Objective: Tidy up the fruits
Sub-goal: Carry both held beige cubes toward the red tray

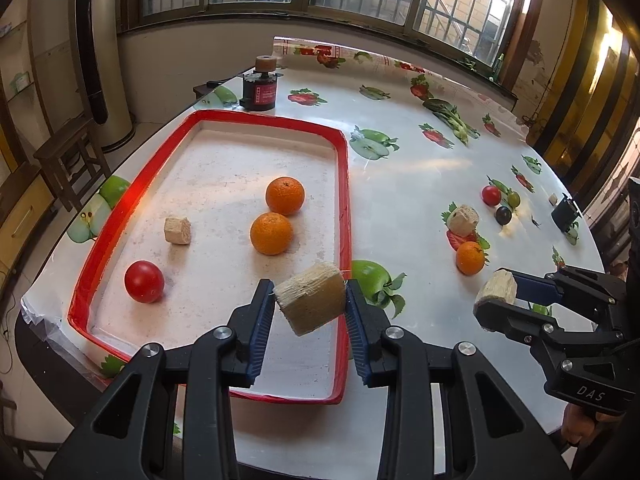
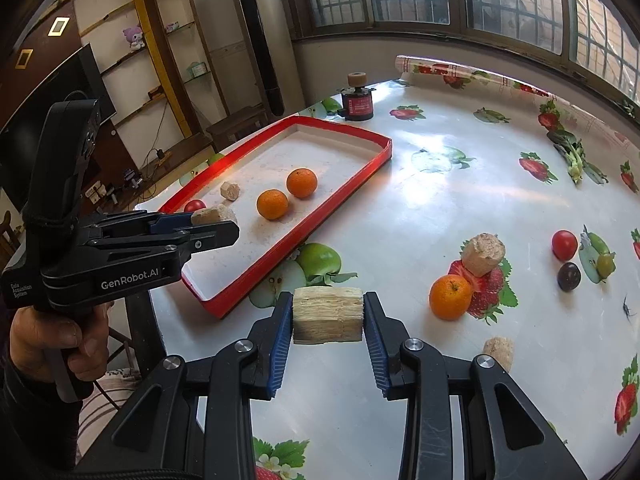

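My left gripper (image 1: 310, 300) is shut on a beige sugarcane chunk (image 1: 310, 304) and holds it above the near right corner of the red-rimmed tray (image 1: 344, 184). The tray holds two oranges (image 1: 285, 195) (image 1: 271, 233), a red tomato (image 1: 144, 281) and a small sugarcane piece (image 1: 177, 230). My right gripper (image 2: 328, 316) is shut on another sugarcane chunk (image 2: 328, 315) above the table, right of the tray (image 2: 360, 176). On the table to the right lie an orange (image 2: 450, 297), a sugarcane chunk (image 2: 483, 254), a red tomato (image 2: 564, 245), a dark grape (image 2: 569, 276), a green grape (image 2: 605, 264) and a small sugarcane piece (image 2: 499, 351).
A dark jar with a cork lid (image 1: 261, 88) stands behind the tray's far edge. A small black object (image 1: 564, 213) sits at the table's right edge. The round table has a fruit-print cloth (image 1: 400, 184). A wooden stool (image 1: 68, 160) stands on the floor at left.
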Tool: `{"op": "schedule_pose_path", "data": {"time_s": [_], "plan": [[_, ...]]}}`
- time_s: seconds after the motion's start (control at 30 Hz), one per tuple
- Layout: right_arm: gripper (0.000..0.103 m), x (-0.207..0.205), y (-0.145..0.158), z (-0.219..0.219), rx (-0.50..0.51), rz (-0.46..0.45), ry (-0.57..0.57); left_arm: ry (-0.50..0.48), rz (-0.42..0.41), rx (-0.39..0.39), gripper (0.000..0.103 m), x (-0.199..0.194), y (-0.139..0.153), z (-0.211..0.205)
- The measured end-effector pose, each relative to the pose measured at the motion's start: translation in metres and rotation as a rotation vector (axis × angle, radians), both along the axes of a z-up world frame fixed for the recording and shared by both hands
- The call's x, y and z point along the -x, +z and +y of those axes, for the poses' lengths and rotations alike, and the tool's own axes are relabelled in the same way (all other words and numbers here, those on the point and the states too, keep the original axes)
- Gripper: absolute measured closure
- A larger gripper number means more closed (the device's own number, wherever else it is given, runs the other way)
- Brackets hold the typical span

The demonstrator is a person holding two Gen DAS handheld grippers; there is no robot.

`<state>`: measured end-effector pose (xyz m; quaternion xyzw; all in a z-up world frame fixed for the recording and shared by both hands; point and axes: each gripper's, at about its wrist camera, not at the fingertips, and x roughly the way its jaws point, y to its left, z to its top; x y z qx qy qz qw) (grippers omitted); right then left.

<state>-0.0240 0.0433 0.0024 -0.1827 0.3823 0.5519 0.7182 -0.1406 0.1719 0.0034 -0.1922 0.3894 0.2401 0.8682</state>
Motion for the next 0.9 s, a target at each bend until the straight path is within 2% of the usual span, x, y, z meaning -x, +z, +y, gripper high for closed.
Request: {"op": "schedule_pose_path", "data": {"time_s": [0.9], "plan": [[0.068, 0.003, -0.002, 0.105, -0.004, 0.032, 0.097, 0.098, 0.030, 0.048, 0.070, 0.028, -0.021, 0.046]]}}
